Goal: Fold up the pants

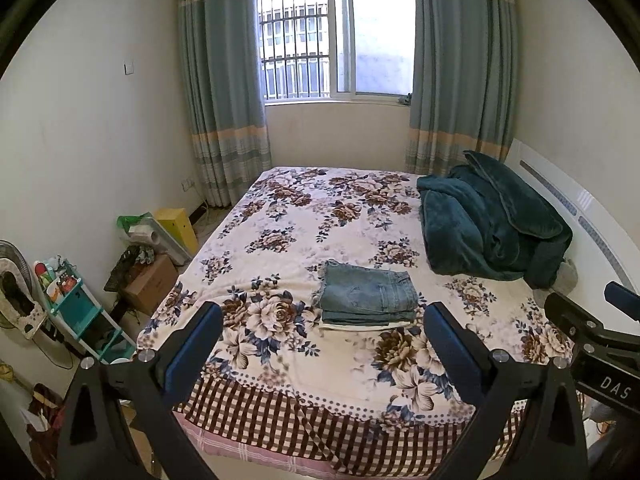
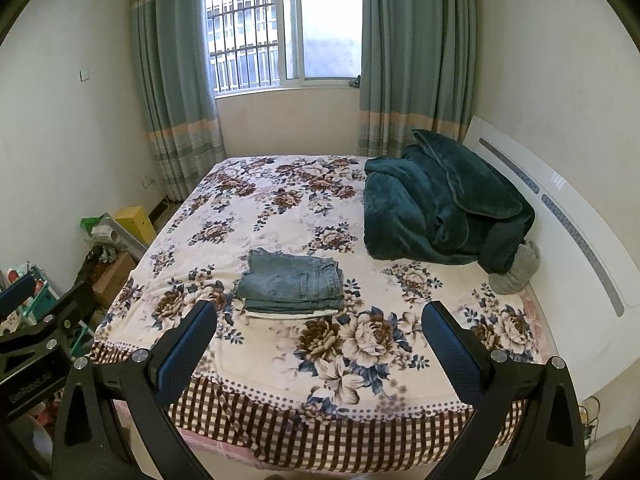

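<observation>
On the bed (image 1: 280, 364), one folded pants (image 1: 368, 300); two claws, left claw (image 1: 322, 334), right claw (image 2: 320, 334), both released

Blue denim pants (image 1: 368, 296) — floral bedspread (image 1: 280, 216) — teal blanket (image 1: 488, 220)

Folded denim pants (image 1: 368, 296) lie flat on floral bed (image 1: 280, 240), near front edge. Left gripper (image 1: 322, 344) spread wide, empty, held apart from pants. Right gripper (image 1: 600, 320) at right edge. Teal blanket (image 1: 492, 224) bunched against white headboard (image 1: 580, 208).
</observation>
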`<state>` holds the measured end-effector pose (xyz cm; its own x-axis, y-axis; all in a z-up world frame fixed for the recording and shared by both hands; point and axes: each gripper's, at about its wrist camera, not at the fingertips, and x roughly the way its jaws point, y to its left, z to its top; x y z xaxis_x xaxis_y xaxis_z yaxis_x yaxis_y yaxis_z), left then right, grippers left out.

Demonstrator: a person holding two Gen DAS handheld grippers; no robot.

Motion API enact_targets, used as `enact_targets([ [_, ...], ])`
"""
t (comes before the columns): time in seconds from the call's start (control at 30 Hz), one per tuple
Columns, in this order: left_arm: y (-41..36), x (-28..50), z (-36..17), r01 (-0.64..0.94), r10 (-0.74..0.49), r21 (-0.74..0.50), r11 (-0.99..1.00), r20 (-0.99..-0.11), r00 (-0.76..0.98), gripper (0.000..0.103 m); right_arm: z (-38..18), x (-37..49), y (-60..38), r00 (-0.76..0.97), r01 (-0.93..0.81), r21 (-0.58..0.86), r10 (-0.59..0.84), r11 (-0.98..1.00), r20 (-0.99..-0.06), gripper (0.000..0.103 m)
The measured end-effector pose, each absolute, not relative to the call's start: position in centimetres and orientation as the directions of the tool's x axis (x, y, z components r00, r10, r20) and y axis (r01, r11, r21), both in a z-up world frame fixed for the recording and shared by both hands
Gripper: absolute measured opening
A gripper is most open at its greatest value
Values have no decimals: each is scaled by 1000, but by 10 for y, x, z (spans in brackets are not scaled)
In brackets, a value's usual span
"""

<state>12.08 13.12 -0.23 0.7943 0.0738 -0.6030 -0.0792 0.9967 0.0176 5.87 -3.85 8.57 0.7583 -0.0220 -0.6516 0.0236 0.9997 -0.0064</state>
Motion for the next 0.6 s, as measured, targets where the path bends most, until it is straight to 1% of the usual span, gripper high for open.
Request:
enact_targets([
  [0.6, 135, 123, -2, -79, 71, 14, 997, -607, 792, 102, 82, 59, -34, 754, 24, 0, -18, 1000, -657, 103],
])
